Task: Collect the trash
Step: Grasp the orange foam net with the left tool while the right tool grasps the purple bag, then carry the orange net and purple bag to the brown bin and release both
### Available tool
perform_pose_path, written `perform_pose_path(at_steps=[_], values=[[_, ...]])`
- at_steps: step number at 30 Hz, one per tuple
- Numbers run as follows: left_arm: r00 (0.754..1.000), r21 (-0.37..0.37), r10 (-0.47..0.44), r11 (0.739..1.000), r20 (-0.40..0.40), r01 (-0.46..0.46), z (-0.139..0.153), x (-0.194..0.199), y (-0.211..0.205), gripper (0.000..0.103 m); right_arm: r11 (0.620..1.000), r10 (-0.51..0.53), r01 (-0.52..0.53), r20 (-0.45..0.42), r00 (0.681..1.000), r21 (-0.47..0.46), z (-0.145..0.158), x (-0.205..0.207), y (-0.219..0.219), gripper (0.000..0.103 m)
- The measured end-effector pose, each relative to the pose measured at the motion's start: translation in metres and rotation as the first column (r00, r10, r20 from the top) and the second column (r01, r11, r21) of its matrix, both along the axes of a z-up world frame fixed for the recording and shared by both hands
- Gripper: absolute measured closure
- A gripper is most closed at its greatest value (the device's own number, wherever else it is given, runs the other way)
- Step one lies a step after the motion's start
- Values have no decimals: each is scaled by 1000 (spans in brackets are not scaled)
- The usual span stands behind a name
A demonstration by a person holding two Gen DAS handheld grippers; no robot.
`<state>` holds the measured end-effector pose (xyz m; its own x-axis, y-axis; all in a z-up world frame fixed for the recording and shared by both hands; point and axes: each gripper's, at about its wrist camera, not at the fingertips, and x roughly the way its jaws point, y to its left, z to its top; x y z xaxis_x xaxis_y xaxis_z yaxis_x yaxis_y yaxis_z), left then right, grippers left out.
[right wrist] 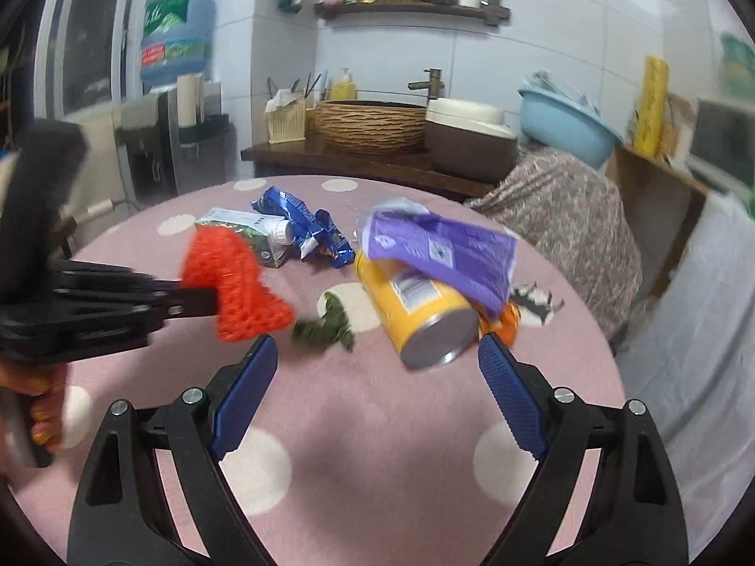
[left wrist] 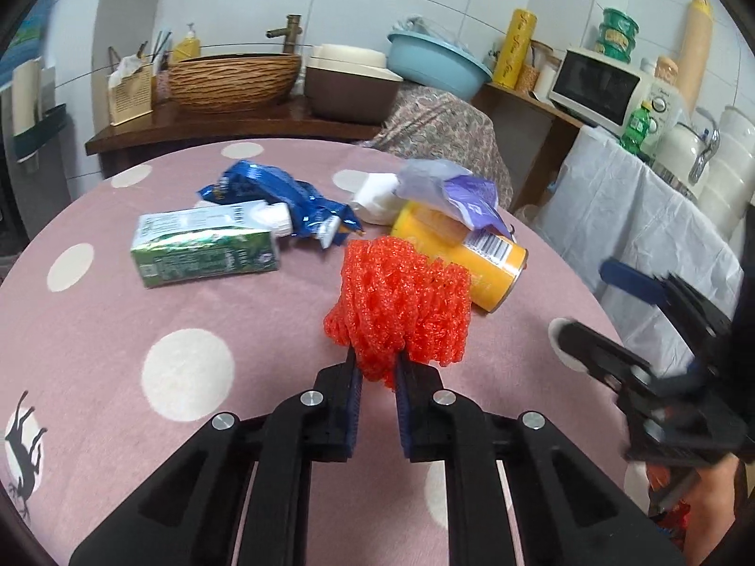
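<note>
Your left gripper (left wrist: 377,368) was clamped on the orange foam net (left wrist: 401,302), lifted above the table (left wrist: 141,330); your right gripper (right wrist: 377,368) gaped wide, empty. Next, you needed a bin, unseen here.

No legible text on any carton, can or wrapper

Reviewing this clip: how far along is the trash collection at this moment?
Early. Nothing visibly binned; no bin shows. In hand: left claw shut on the red foam net, lifted. Right claw open, empty. Left on the table: green carton, blue wrapper, yellow can, purple packet, leaf scrap.
</note>
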<state>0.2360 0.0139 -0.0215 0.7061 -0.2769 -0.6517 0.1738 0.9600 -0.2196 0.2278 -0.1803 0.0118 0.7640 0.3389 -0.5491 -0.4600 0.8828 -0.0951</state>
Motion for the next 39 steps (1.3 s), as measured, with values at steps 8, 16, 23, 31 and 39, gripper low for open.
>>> perform_pose_path(at_steps=[8, 16, 23, 31, 39], values=[[1000, -26, 14, 1000, -2, -14, -3, -9, 19, 90, 962, -25, 47, 86, 996, -269, -16, 54, 57, 40], [1000, -38, 6, 999, -24, -7, -12, -12, 21, 90, 915, -40, 114, 194, 980, -387, -24, 73, 71, 75], [1000, -39, -9, 999, -27, 8, -13, -13, 14, 90, 896, -35, 151, 273, 961, -416, -18, 71, 67, 95], [999, -40, -26, 999, -19, 25, -9, -17, 4, 90, 943, -62, 170, 351, 934, -287, 14, 50, 35, 98], [997, -60, -79, 995, 3, 79, 3, -23, -19, 90, 990, -135, 119, 250, 959, 77, 65, 10, -56, 98]])
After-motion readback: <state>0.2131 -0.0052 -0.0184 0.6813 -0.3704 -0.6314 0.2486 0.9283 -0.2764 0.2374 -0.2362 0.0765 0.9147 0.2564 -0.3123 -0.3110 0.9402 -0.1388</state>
